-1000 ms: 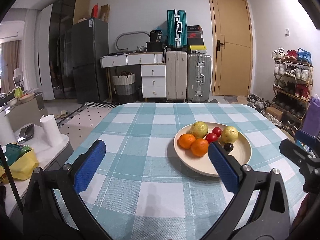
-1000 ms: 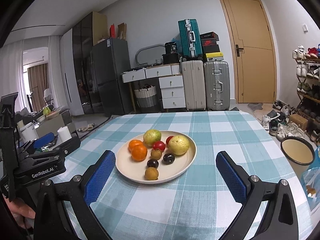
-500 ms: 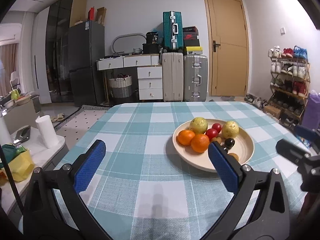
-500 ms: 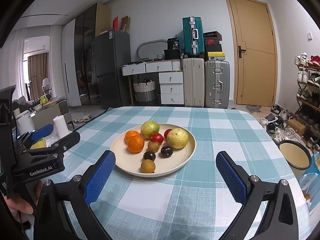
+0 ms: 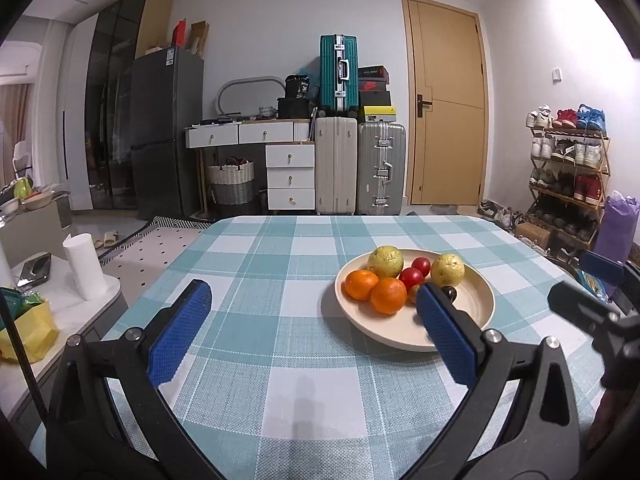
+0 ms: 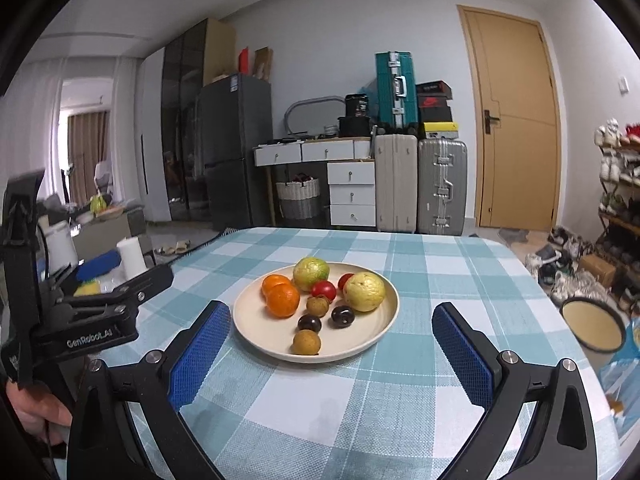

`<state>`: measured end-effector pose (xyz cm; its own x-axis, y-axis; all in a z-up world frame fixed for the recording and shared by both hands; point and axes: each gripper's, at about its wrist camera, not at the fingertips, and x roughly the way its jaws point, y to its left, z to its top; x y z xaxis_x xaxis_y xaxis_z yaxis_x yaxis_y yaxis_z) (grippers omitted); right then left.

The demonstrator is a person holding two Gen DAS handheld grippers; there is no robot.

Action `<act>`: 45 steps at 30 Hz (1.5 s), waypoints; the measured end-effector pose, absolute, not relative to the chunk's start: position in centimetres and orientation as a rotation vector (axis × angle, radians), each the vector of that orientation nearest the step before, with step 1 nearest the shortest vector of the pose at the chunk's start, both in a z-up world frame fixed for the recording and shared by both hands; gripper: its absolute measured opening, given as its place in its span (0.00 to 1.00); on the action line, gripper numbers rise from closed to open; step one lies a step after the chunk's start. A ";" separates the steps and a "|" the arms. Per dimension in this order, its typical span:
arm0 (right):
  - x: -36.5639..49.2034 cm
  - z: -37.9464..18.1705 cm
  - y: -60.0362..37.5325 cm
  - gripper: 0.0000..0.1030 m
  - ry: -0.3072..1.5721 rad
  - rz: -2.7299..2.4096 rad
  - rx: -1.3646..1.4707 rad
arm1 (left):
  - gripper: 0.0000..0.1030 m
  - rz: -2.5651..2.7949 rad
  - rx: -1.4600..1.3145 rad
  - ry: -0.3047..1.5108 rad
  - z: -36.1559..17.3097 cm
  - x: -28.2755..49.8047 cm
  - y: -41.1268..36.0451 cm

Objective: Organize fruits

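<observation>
the cream plate sits on my checked tablecloth and holds all the fruit: two oranges touching each other on its left side, two yellow-green guavas toward the back, two red tomatoes between them, two dark plums near the middle, and two brown longans, one at the plate's near edge. that makes ten pieces.

my right gripper hangs above the cloth with its blue pads wide apart and nothing between them; the plate lies just ahead, between the fingertips' lines. my left gripper is likewise spread wide and empty, and from it the plate lies ahead to the right, its near rim partly hidden behind the right-side finger. a second, dark-rimmed dish sits off past the table's right edge.
</observation>
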<state>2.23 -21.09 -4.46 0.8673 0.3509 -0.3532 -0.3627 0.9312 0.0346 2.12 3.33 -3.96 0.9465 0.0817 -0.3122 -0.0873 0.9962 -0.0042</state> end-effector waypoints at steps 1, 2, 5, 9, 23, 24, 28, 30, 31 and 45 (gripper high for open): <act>2.1 -4.5 -20.8 1.00 0.360 0.376 -0.046 | 0.99 0.085 -0.020 0.315 -3.9 2.1 3.4; 2.0 -4.5 -20.7 1.00 0.357 0.378 -0.051 | 0.99 0.087 -0.022 0.313 -4.0 2.2 3.4; 2.0 -4.5 -20.9 1.00 0.357 0.375 -0.044 | 0.99 0.090 -0.020 0.316 -4.0 2.5 3.2; 2.3 -4.5 -21.2 1.00 0.367 0.372 -0.027 | 0.99 0.090 -0.020 0.316 -4.0 2.5 3.2; 2.2 -4.4 -21.1 1.00 0.366 0.375 -0.033 | 0.99 0.091 -0.020 0.316 -4.1 2.5 3.2; 2.2 -4.4 -21.1 1.00 0.366 0.375 -0.033 | 0.99 0.094 -0.019 0.316 -4.1 2.7 3.2; 2.2 -4.5 -21.1 1.00 0.366 0.375 -0.033 | 0.99 0.097 -0.018 0.316 -4.1 2.6 3.2; 2.1 -4.4 -21.1 1.00 0.366 0.375 -0.033 | 0.99 0.096 -0.021 0.316 -4.2 2.7 3.2; 2.1 -4.4 -21.1 1.00 0.366 0.375 -0.032 | 0.99 0.098 -0.022 0.315 -4.1 2.6 3.2; 2.1 -4.5 -21.1 1.00 0.365 0.374 -0.033 | 0.99 0.096 -0.023 0.314 -4.2 2.6 3.4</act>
<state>2.13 -21.05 -4.46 0.8664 0.3512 -0.3551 -0.3631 0.9311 0.0349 2.57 3.36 -4.24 0.9467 0.0905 -0.3090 -0.0976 0.9952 -0.0076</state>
